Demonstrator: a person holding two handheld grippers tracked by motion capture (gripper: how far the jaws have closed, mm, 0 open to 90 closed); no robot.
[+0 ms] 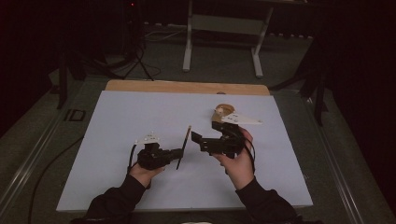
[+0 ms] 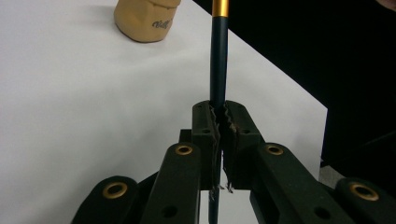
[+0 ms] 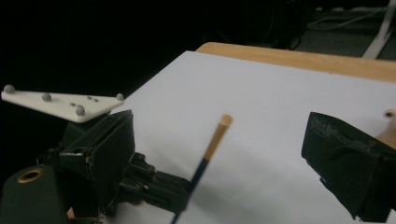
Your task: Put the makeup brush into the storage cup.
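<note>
The left gripper (image 2: 219,126) is clamping its serrated jaws on a slim dark-blue pencil-like stick with a golden upper band and wooden tip (image 2: 218,60), holding it tilted above the white sheet covering the table (image 1: 140,116). The right gripper (image 1: 198,140) is hovering just beside the stick, its jaws standing wide apart. A tan pouch (image 2: 142,21) is lying farther off, bearing script lettering too blurred to read.
</note>
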